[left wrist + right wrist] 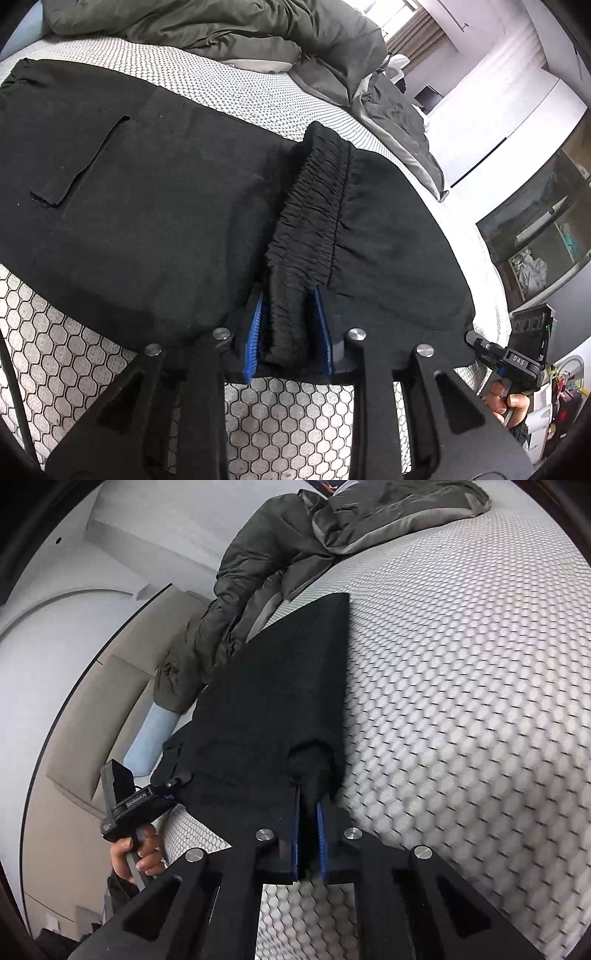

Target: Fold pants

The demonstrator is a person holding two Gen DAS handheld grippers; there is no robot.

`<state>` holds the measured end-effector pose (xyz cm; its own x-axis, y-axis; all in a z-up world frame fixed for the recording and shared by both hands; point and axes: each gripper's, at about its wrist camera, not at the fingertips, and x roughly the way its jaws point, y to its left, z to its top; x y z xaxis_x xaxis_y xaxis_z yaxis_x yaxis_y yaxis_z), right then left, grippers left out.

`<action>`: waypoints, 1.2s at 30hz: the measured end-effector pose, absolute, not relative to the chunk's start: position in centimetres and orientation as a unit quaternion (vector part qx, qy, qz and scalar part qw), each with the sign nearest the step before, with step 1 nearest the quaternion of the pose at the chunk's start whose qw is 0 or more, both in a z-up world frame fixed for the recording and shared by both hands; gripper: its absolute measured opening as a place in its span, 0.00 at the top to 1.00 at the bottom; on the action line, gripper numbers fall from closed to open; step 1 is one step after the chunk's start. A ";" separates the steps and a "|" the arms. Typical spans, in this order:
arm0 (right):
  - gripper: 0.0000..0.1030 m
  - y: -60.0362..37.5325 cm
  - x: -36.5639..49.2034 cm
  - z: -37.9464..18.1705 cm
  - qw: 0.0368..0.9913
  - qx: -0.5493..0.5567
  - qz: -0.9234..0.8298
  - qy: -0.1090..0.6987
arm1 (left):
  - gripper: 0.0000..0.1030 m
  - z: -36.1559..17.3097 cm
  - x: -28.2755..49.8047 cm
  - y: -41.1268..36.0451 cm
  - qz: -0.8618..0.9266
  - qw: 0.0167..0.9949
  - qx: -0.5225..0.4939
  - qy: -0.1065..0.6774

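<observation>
Clamped on the elastic waistband, the left hand-held gripper grips the pants; their length runs toward ten o'clock across the bed; the right hand-held gripper, at four o'clock, pinches another bunched edge.

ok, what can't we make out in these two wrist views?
- Left wrist view: the pants' far end is cut off by the left frame edge.
- Right wrist view: fabric bunched at the right gripper hides which part of the pants it holds.
- Right wrist view: mattress pattern at right is motion-blurred.
</observation>
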<state>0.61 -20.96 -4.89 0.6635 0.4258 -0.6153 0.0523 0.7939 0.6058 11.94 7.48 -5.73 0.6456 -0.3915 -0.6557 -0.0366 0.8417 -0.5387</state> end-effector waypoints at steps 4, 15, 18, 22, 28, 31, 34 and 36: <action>0.91 -21.3 0.6 -5.8 0.842 0.315 0.129 0.418 | 0.78 -5.7 11.5 7.7 -0.101 0.869 -0.264 0.407; 0.98 -20.0 -1.8 -2.4 0.881 0.284 0.149 0.349 | 0.77 -5.9 11.0 7.9 -0.097 0.870 -0.260 0.407; 0.98 -19.3 -1.1 -5.5 0.854 0.270 0.119 0.429 | 0.77 -5.9 11.0 7.7 -0.097 0.870 -0.261 0.407; 0.88 -20.3 -1.6 -5.0 0.850 0.285 0.140 0.420 | 0.75 -5.8 11.0 7.7 -0.096 0.871 -0.260 0.406; 0.64 -22.9 -2.5 -4.2 0.863 0.332 0.119 0.362 | 0.64 -5.5 10.6 8.1 -0.095 0.872 -0.266 0.400; 0.63 -23.6 -1.4 -4.5 0.863 0.347 0.106 0.351 | 0.64 -5.3 10.8 7.9 -0.091 0.874 -0.255 0.404; 0.63 -24.2 0.9 -4.3 0.861 0.354 0.097 0.353 | 0.58 -4.2 10.5 8.5 -0.079 0.881 -0.247 0.396; 0.60 -25.1 2.5 -4.3 0.856 0.369 0.090 0.351 | 0.46 -3.0 10.5 9.4 -0.071 0.888 -0.251 0.378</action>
